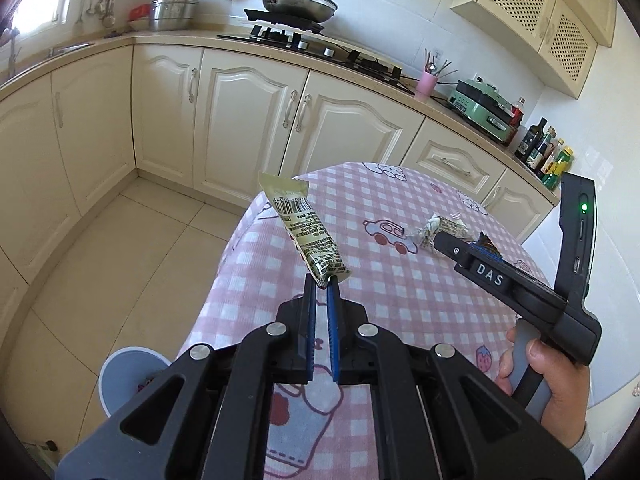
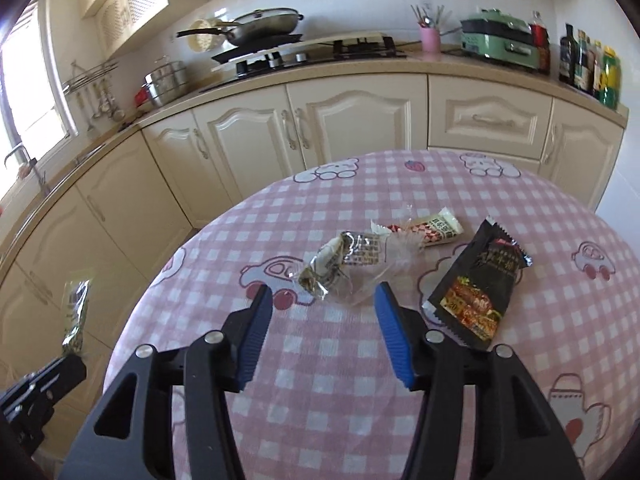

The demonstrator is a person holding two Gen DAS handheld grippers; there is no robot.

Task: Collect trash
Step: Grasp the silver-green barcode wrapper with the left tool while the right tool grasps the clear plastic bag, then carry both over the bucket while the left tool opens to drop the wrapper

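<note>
Plainly held by one crimped end only: green wrapper [image 1: 306, 226], mid-frame in the left view, pinched between the closed pads of the left tool [image 1: 322, 282], standing up and out past the bench [image 1: 400, 280] edge over the floor. Thin grip, so could slip free on any quick swing and land on the tiles rather than in the bin [image 1: 120, 376], lower left of that view, only partly seen and close under the tool body. Could also miss that rim if let go too early.

Still lying on the bench, centre of the right view: crumpled wrapper [image 2: 332, 268], a red-and-cream wrapper [image 2: 424, 230] touching it behind, and a black packet [image 2: 480, 284] just to the right. Right tool [image 2: 322, 298] open, empty, jaws either side of the crumpled one's near end, not pressing it. Closing here might catch only the clear film, drag the touching wrapper along, or snag the checked cloth. Black packet near the right pad; might get nudged.
</note>
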